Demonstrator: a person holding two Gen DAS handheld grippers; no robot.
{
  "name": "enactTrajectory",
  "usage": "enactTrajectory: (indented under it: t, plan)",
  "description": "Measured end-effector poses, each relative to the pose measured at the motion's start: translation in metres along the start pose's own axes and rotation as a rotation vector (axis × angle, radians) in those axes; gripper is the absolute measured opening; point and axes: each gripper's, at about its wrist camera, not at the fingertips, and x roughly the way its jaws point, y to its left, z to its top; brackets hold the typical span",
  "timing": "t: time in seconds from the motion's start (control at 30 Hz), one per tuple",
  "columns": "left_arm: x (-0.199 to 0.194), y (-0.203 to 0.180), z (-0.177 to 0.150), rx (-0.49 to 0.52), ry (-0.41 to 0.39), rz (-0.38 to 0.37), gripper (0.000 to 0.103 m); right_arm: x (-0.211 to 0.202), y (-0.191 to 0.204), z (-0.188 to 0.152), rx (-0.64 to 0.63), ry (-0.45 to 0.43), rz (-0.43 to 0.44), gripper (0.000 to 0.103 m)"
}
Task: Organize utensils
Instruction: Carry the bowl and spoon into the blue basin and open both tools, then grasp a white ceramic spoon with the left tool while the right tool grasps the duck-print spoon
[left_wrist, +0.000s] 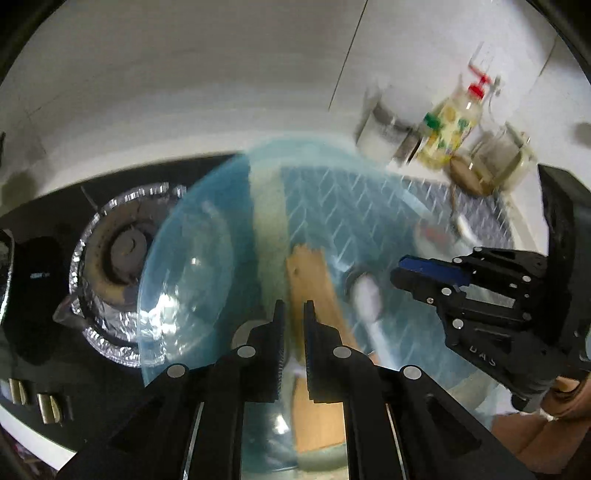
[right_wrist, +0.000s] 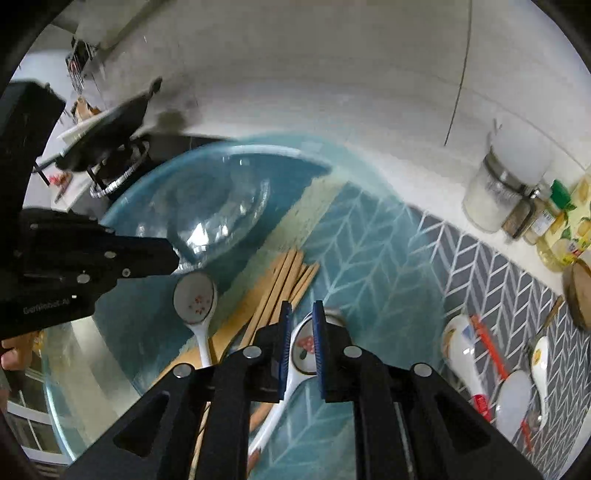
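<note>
Inside the clear blue-tinted glass bowl (right_wrist: 207, 206) lay bamboo chopsticks (right_wrist: 284, 280) and white ceramic spoons (right_wrist: 195, 299); both the left gripper (left_wrist: 293, 314) and right gripper (right_wrist: 301, 321) hovered nearly shut, holding nothing. Risk: closed tips could knock the bowl's glass or scatter the chopsticks.

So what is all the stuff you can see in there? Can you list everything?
Glass bowl: one, clear, bluish, on the counter beside the stove.
Chopsticks: a bundle, light wood, inside the bowl.
Spoons in the bowl: two, white with small red patterns, one beside the chopsticks, one under the right tongs.
Spoons on the mat: about three, white, right of the bowl.
Mat: one, grey with white zigzag lines, under the bowl.
Stove burner: one, ringed in silver foil, left of the bowl.
Jars and bottles: several, by the wall.
Left tongs: black, nearly shut, nothing gripped.
Right tongs: black with blue pads, nearly shut, nothing gripped.
</note>
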Motion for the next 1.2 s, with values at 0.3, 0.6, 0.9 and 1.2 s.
enactTrajectory:
  t: [0.3, 0.6, 0.9, 1.2]
  plan:
    - [-0.09, -0.13, 0.016, 0.157, -0.274, -0.083, 0.071, -0.15, -0.139, -0.002, 0.047, -0.465, -0.028, 0.07]
    - [0.056, -0.256, -0.006, 0.028, -0.088, -0.147, 0.078, -0.099, -0.279, -0.105, 0.239, -0.205, -0.092, 0.07]
    - [0.159, -0.241, -0.006, -0.319, -0.098, 0.213, 0.077, -0.07, -0.312, -0.128, 0.207, -0.12, 0.0, 0.07]
    - [0.186, -0.203, 0.0, -0.506, -0.115, 0.358, 0.072, -0.044, -0.316, -0.114, 0.132, -0.124, 0.089, 0.07]
